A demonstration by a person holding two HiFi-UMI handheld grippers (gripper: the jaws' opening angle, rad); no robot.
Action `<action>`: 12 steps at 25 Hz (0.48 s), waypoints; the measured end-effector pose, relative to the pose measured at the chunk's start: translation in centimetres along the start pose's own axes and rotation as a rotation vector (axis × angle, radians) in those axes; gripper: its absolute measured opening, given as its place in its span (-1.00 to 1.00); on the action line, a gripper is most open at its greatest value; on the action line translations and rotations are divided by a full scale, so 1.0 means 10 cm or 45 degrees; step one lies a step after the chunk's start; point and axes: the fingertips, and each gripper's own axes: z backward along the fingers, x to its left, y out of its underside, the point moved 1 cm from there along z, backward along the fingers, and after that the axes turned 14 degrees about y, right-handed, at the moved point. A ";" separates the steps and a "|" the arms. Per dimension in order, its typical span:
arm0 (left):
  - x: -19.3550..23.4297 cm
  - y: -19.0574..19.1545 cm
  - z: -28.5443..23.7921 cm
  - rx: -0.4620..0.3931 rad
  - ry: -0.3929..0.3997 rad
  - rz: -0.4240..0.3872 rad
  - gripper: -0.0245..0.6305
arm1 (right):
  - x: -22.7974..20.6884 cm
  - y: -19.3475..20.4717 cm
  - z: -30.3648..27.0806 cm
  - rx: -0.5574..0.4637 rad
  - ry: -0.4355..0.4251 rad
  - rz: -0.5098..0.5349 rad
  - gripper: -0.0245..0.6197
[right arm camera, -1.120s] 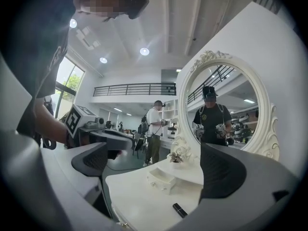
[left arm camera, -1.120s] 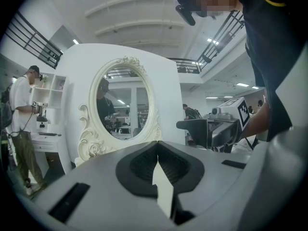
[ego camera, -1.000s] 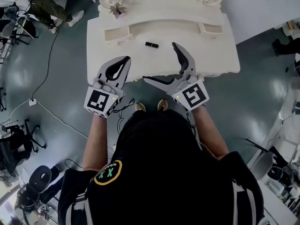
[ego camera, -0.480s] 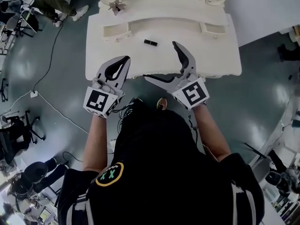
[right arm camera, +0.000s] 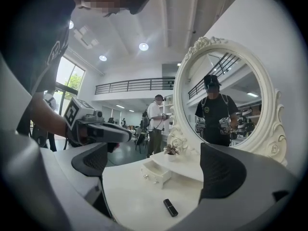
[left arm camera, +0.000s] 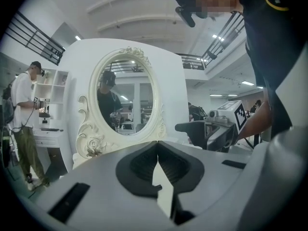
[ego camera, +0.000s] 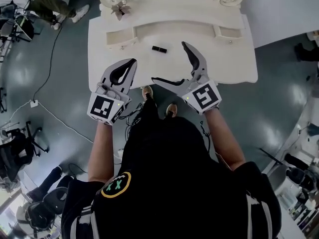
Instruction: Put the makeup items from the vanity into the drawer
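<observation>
Tongs check. The left tongs [ego camera: 132,62] have their jaws pressed together tip to tip with nothing held, and hang over the near left of the desk top. The right tongs [ego camera: 168,61] are spread wide and empty, hovering above the near middle of the desk. A small black lipstick tube [ego camera: 159,49] lies on its side on the white vanity desk [ego camera: 224,59], just beyond the right tongs and roughly in line with their gap. It is not touched.

Judgement: pickup not yet begun. Risks:
- The tube is small, smooth and lying flat, so one jaw landing first could send it rolling toward the desk edge.
- A shallow pinch could squirt it out.
- The small white drawer [right arm camera: 156,171] at the back left looks pulled out but narrow, so a tilted release may leave the tube on its rim.

Surroundings: an ornate oval mirror [right arm camera: 226,100] stands at the back of the desk, with a little potted flower [right arm camera: 169,151] by its base. The floor [ego camera: 50,68] is glossy grey with cables trailing across it. Other people stand farther off.
</observation>
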 end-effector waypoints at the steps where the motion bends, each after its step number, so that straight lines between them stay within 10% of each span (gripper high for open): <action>1: 0.08 0.01 -0.03 -0.007 0.012 0.005 -0.85 | -0.03 0.02 -0.07 0.012 0.007 0.006 0.94; 12: 0.92 0.13 -0.14 -0.041 0.131 0.048 -0.85 | -0.20 0.68 -0.86 0.265 0.069 0.041 0.94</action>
